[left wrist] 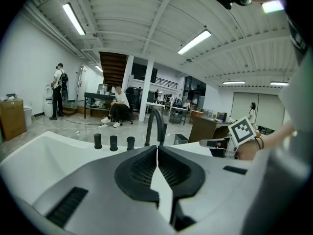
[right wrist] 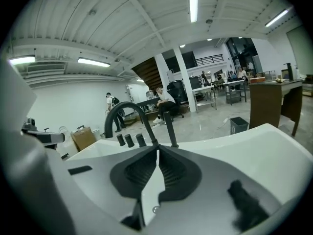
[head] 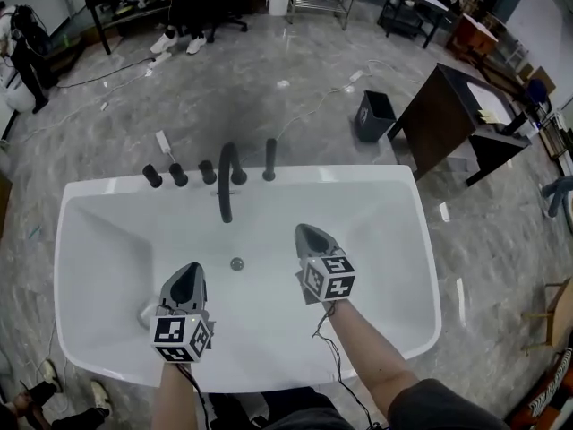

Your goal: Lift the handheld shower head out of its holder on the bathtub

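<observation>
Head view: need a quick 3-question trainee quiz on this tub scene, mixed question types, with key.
1. True or false: the left claw and the right claw are both shut and empty.
2. How many knobs stand left of the spout on the tub rim? A two, B three, C five.
3. Fill in: in the head view, the shower head stands upright in its holder just ___ of the spout.

Key: 1 true; 2 B; 3 right.
</observation>
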`<action>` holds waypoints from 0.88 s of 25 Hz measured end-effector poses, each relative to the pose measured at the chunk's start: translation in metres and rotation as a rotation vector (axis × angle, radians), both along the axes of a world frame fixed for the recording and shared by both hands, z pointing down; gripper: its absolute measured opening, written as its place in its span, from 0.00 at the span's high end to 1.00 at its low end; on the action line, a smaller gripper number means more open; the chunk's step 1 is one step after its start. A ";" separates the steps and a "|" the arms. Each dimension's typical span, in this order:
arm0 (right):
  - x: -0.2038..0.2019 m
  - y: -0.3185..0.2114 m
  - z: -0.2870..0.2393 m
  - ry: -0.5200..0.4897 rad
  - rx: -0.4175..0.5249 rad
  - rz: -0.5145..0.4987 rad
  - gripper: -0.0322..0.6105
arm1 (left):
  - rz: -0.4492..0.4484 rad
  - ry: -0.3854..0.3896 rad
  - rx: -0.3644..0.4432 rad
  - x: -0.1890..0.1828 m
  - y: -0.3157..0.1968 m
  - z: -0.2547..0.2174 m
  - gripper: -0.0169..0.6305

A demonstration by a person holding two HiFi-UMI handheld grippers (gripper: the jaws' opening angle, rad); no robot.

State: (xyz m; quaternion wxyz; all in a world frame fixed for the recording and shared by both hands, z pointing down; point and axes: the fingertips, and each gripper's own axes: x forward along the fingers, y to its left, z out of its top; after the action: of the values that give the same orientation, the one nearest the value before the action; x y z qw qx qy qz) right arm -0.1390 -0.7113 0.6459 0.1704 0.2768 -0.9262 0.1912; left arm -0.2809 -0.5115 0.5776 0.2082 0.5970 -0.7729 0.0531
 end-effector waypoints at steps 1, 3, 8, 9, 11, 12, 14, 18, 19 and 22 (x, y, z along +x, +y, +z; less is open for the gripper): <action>-0.007 -0.009 0.007 0.001 0.000 0.004 0.91 | -0.001 -0.002 -0.005 -0.004 -0.005 0.005 0.95; -0.022 -0.027 0.019 0.009 0.007 0.006 0.91 | 0.008 -0.008 -0.021 -0.012 -0.015 0.017 0.95; -0.055 -0.064 0.052 0.039 0.017 0.001 0.90 | 0.005 -0.012 -0.057 -0.032 -0.034 0.049 0.95; -0.061 -0.070 0.059 0.046 0.020 -0.002 0.90 | 0.000 -0.007 -0.061 -0.036 -0.036 0.054 0.95; -0.074 -0.080 0.071 0.050 0.023 -0.013 0.87 | -0.007 0.000 -0.068 -0.044 -0.040 0.066 0.95; -0.081 -0.084 0.077 0.051 0.021 -0.021 0.80 | -0.009 -0.001 -0.071 -0.047 -0.042 0.071 0.95; -0.096 -0.093 0.089 0.058 0.017 -0.038 0.72 | -0.011 0.001 -0.075 -0.054 -0.047 0.081 0.95; -0.123 -0.115 0.107 0.092 0.044 -0.067 0.70 | -0.028 0.027 -0.056 -0.063 -0.056 0.095 0.95; -0.129 -0.121 0.110 0.100 0.059 -0.070 0.69 | -0.029 0.032 -0.052 -0.064 -0.058 0.099 0.95; -0.146 -0.140 0.118 0.100 0.088 -0.062 0.68 | -0.027 0.036 -0.056 -0.068 -0.062 0.111 0.95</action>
State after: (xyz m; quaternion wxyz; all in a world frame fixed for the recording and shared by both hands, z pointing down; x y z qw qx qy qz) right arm -0.2854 -0.8518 0.7644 0.2102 0.2645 -0.9320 0.1311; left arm -0.3484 -0.5733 0.6890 0.2395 0.5813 -0.7752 0.0610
